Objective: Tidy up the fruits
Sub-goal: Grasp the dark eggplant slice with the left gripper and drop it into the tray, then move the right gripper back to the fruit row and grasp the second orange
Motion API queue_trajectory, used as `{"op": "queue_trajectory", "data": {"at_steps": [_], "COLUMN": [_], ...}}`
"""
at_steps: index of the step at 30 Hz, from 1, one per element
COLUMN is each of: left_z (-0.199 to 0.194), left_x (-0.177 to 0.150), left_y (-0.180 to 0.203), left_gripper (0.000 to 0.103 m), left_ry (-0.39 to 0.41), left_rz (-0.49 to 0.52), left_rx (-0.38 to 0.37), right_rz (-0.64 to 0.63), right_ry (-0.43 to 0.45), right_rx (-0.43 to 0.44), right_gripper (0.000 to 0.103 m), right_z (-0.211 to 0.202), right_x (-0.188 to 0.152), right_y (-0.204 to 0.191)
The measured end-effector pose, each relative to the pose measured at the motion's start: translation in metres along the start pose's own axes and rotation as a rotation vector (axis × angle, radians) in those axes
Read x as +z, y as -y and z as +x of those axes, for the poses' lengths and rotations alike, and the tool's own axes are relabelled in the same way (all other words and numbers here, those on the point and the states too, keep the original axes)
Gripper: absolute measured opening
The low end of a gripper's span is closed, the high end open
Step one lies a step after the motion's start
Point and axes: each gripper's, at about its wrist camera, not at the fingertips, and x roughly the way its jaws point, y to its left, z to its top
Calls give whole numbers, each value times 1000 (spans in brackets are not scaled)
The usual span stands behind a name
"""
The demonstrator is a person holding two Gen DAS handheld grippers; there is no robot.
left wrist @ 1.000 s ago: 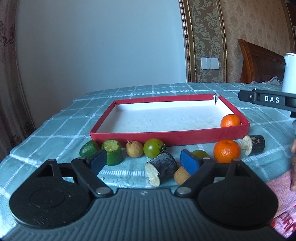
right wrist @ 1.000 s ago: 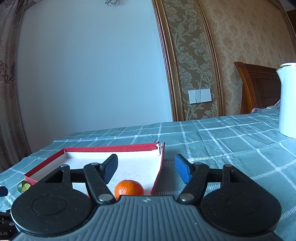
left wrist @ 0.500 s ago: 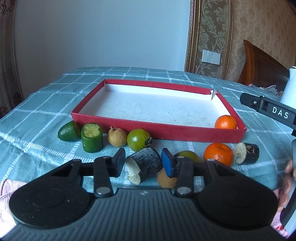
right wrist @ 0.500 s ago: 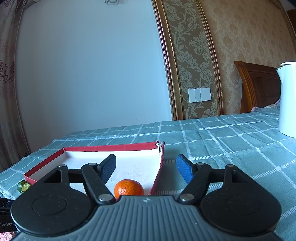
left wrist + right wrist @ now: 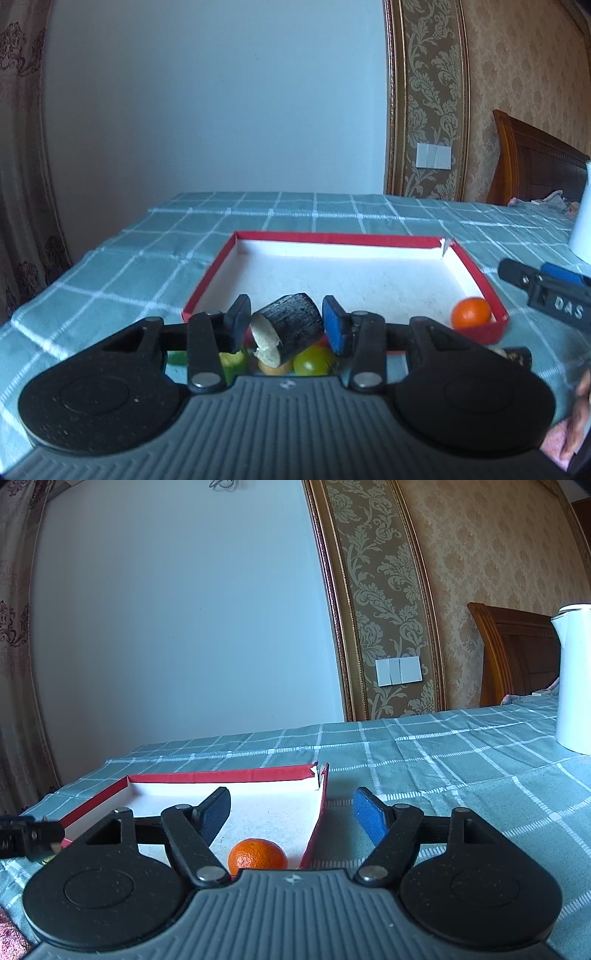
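Black jaws — clamped on dark stub (image 5: 291, 328)

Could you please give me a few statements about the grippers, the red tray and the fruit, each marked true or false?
1. The left gripper grips a dark cut cylinder piece. True.
2. The right gripper holds an orange. False: its jaws are open and empty.
3. One orange lies in the red tray. True.
4. The orange sits at the tray's far left corner. False: it is in the near right corner.
5. The tablecloth is plain red. False: it is green with white checks.
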Motion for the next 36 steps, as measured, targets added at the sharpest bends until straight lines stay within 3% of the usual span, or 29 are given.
{"op": "queue_trajectory", "data": {"at_steps": [6, 10, 18, 20, 25, 29, 36], "left_z": [47, 73, 87, 86, 75, 57, 24], "left_x": [26, 26, 14, 12, 11, 10, -6], "left_y": [-20, -32, -39, -39, -35, -30, -23], "left_gripper": [39, 39, 42, 63, 76, 97, 103], "left_ry": [-36, -77, -114, -108, -86, -75, -100], "left_rz": [-19, -30, -37, -33, -19, -27, -5], "left_rx": [75, 129, 147, 161, 175, 179, 128], "right_rz": [11, 17, 17, 21, 21, 25, 34], "right_ry": [-3, -10, -18, -19, -22, -22, -20], "right_rx": [0, 2, 3, 3, 2, 2, -1], "right_gripper": [74, 74, 74, 74, 74, 74, 74], "right_z": [1, 3, 5, 5, 6, 6, 6], "right_x": [0, 1, 0, 0, 0, 0, 1], "right_y": [2, 2, 2, 2, 1, 1, 2]}}
